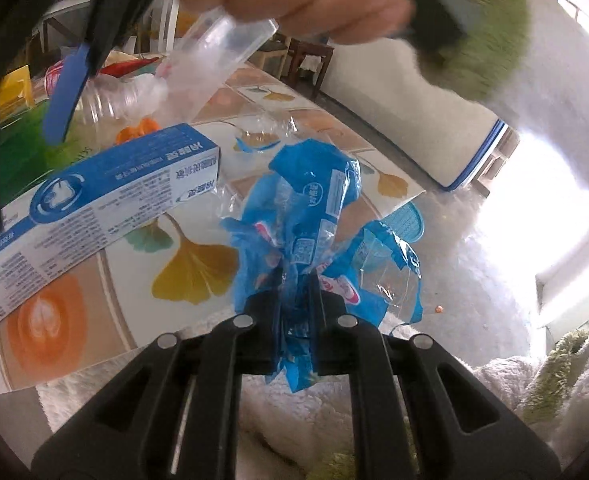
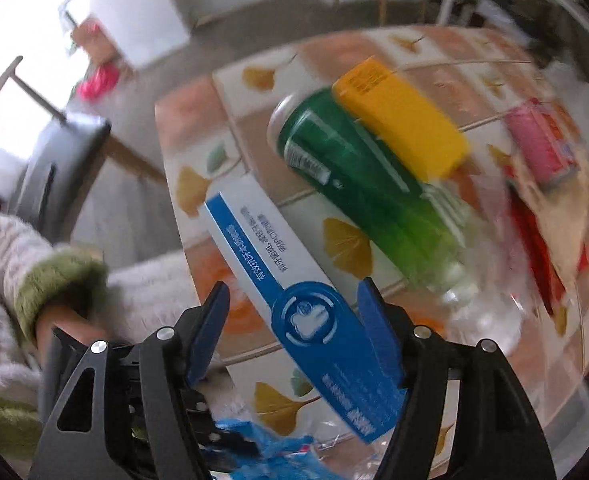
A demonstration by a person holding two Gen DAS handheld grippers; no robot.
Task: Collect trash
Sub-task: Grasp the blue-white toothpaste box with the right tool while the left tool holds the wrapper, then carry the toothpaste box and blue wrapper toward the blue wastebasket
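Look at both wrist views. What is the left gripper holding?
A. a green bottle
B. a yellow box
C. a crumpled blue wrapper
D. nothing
C: the left gripper has its fingers shut on the crumpled blue wrapper, lifted off the table; the green bottle and yellow box lie on the table.

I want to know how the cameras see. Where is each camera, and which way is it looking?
Left wrist view: sits on the left gripper, looking along its fingers, shut on a blue wrapper at the table edge; the right hand shows above.
Right wrist view: sits on the right gripper, open over the toothpaste box, facing a green bottle; the left hand shows.
Both views share the box, wrapper and table.
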